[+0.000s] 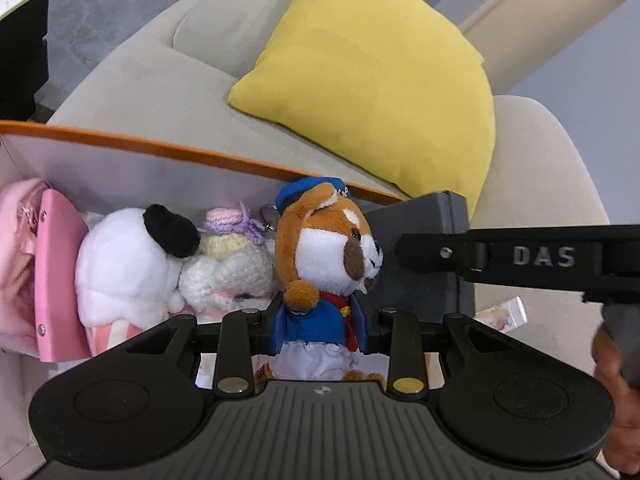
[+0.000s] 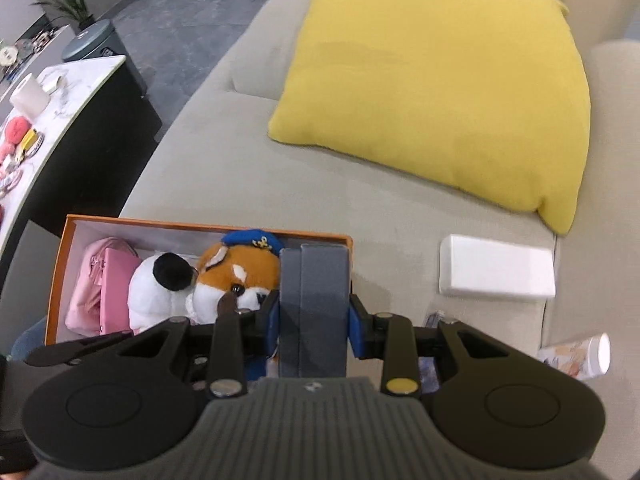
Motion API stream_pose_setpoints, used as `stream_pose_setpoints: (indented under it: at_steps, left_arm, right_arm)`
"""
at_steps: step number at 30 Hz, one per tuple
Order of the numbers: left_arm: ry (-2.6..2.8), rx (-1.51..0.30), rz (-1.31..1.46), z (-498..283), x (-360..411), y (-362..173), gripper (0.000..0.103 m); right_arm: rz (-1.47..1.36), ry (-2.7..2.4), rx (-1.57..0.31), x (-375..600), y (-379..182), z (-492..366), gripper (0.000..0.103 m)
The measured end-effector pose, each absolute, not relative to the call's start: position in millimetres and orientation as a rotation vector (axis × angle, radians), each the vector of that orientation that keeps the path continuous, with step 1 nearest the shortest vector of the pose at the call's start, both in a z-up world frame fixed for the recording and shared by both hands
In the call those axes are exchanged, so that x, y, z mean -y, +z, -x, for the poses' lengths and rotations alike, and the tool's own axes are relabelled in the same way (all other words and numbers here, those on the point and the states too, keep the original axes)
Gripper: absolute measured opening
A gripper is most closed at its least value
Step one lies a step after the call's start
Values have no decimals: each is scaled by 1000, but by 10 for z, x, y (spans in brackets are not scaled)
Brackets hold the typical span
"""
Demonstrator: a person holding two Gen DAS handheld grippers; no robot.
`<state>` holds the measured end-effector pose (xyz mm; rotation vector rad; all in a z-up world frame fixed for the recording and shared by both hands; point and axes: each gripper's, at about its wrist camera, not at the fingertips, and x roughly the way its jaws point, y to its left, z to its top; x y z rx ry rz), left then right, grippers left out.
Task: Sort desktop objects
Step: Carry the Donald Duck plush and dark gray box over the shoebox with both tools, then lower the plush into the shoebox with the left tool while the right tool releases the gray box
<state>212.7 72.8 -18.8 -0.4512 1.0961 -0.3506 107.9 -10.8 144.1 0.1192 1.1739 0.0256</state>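
Left tool point(image 1: 319, 326): blue pads clamped on the fox plush point(image 1: 324, 256) at its blue jacket, lower centre of the left view; plush sits upright inside the orange box point(image 1: 208, 156).
Right tool point(image 2: 312, 320): pads closed on the grey case point(image 2: 316, 300), held upright at the box's right end, lower centre of the right view.
Box contents: pink pouch point(image 1: 16, 264), pink flat item point(image 1: 56, 280), white plush with a black ear point(image 1: 124, 264), crochet doll point(image 1: 228, 256); all packed left of the fox.
Progress: my read is late stage; most items are boxed, fox and case look to be going in, neither released yet.
Left to do: white box point(image 2: 496, 272) and tube point(image 2: 580, 356) lie loose on the sofa point(image 2: 224, 160), lower right of the right view.
Right view only: white box, desk point(image 2: 60, 92) with clutter at upper left.
Left view only: crochet doll, a hand point(image 1: 616, 400) at the right edge.
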Motion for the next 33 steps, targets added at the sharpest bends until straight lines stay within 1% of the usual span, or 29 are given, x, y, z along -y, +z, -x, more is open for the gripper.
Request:
stream_pose_setpoints:
  at_steps: [3,9,14,22,23,29,33]
  left_arm:
    - [-343,-1118,454,-2118,-745,-317,37]
    - [-342,-1116,414,-2110,-705,-356,37]
    - [-346,-1122,375,-2114,-592,-426,37]
    - [-361,-1115,348,-2097,-579,-375,37]
    - [-361,-1114,335,-2098,-560,-376,37]
    - [-370,-1087,240,-2091,-443,-396,38]
    - [-375,-1080,243,-2111,-454,-405,40]
  right_arm:
    - [-146,36,-1209,136,1358,-1108,35]
    - [-73,42,-1221,23,1314,-1162,35]
    - [-31,50,-1243,-43,1317,-1200,41]
    - [-17,73,-1256,20,1324,-1151,40]
    - [-25,80,-1250,41,1340,-1139,34]
    - [-6,98,-1212,7,1340,-1104,34]
    - [14,102,-1202,-35,1357,-1160,34]
